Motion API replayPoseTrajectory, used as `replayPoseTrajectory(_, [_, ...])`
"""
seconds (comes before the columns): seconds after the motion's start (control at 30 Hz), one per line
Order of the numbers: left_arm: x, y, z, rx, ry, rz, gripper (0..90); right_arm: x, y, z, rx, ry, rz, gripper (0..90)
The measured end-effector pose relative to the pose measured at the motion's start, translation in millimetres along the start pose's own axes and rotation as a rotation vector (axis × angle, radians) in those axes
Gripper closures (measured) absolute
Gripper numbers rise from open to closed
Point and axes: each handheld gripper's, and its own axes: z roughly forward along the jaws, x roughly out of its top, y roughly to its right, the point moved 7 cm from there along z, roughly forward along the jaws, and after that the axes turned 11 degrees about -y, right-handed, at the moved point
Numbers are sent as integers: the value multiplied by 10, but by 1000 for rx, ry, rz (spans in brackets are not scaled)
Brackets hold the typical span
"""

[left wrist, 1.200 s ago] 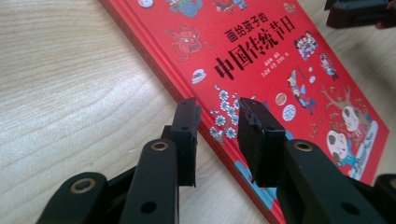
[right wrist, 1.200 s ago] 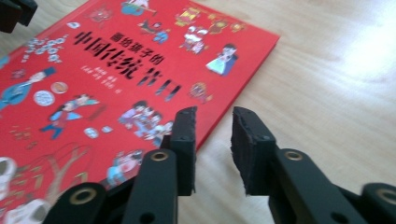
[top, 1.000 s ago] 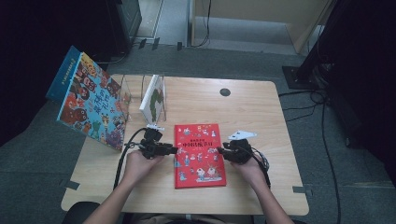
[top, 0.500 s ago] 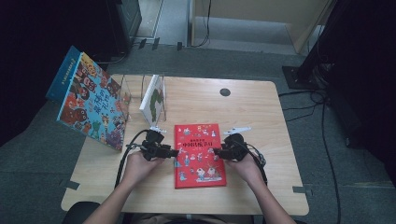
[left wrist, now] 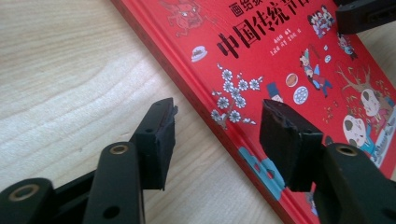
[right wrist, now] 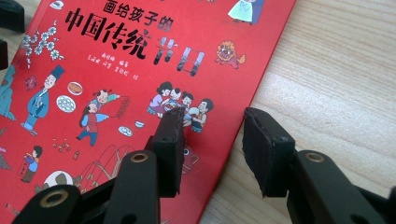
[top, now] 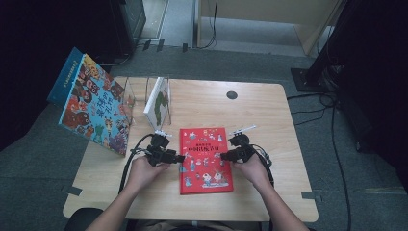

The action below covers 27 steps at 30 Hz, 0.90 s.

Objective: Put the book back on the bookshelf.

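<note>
Two grippers flank a red picture book (top: pixel 205 159) lying flat near the middle of the wooden surface (top: pixel 269 115), close to its near edge. On the left, the left gripper (top: pixel 179 157) sits at the book's left edge with its jaws spread apart, one over the wood and one over the cover, the edge between them. On the right, the right gripper (top: pixel 224 155) has its jaws open astride the book's right edge. Farther left, a large illustrated book (top: pixel 94 109) leans upright beside a clear stand (top: pixel 144 94) holding a thin white book (top: pixel 157 98).
</note>
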Motion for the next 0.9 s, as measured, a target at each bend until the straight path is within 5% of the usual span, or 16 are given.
replayPoseTrajectory(0.27, [-7, 86, 38, -21, -36, 6, 547, 39, 17, 2, 10, -34, 31, 581])
replayPoseTrajectory(0.43, [-1, 92, 40, -21, -36, -13, 541, 71, 38, 20, 61, -65, 119, 584])
replayPoseTrajectory(0.9, [-1, 100, 46, -18, -23, -27, 535, 76, 19, -4, 58, -104, 146, 589])
